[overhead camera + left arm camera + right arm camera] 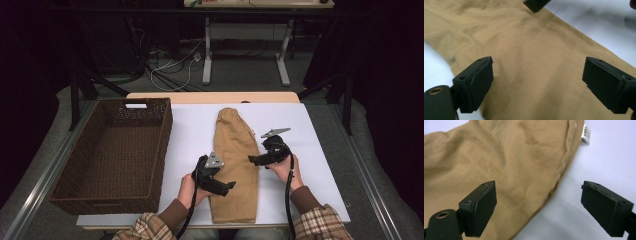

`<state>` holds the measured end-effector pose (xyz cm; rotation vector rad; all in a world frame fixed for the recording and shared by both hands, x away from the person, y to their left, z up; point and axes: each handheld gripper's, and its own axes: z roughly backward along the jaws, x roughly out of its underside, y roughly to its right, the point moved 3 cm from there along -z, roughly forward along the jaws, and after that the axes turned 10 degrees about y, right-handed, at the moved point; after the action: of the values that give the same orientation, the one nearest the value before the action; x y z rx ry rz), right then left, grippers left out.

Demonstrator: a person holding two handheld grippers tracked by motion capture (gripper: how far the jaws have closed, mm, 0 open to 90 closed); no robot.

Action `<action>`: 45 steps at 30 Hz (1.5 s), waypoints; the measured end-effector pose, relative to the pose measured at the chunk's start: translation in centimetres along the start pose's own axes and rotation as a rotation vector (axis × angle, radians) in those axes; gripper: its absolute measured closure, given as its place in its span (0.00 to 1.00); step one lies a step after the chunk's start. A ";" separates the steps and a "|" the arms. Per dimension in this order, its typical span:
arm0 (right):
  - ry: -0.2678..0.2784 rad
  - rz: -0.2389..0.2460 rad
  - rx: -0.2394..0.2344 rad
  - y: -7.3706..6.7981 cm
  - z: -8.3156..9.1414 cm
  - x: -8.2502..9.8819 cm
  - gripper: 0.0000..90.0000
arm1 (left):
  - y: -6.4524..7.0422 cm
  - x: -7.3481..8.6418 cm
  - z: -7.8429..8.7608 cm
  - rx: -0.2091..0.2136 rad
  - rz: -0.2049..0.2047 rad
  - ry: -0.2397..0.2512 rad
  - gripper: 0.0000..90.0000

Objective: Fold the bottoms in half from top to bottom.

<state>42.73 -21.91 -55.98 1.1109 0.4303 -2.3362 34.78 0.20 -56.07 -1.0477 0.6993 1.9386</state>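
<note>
The tan garment [235, 165] is lying folded lengthwise on the white counter [310, 150], beside the wicker basket [112, 155]. It is being judged soft, light and floppy, best pinched at a doubled edge. The left gripper [227, 186] and right gripper [252, 160] are being held released, jaws spread above it.

Plaid sleeves [320, 223], brown cuffs [303, 196]

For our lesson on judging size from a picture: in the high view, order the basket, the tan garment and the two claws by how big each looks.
1. Basket, the largest.
2. Tan garment.
3. Left claw and right claw: the smallest, and they look about alike, so I would not rank one over the other.
</note>
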 end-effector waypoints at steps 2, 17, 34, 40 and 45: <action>0.007 0.001 -0.004 0.0 -0.1 -0.2 0.13 | 0.2 0.0 -0.3 0.006 -0.003 -0.004 0.08; 0.009 -0.006 0.012 1.2 -3.2 -3.6 0.11 | 0.1 0.0 -1.4 0.009 -0.027 -0.003 0.10; -0.096 -0.025 0.071 2.3 -9.5 -6.4 0.12 | -0.8 0.6 -2.1 -0.038 0.003 -0.067 0.45; -0.126 -0.034 0.112 2.3 -10.6 -6.8 0.17 | -0.9 0.8 -2.2 -0.042 0.002 -0.080 0.65; -0.119 -0.050 0.125 2.6 -11.5 -7.2 0.21 | -0.9 0.9 -2.1 -0.039 0.009 -0.086 0.75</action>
<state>55.20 -16.22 -57.50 1.0206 0.2746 -2.4867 36.16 -0.58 -57.98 -0.9797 0.6215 1.9994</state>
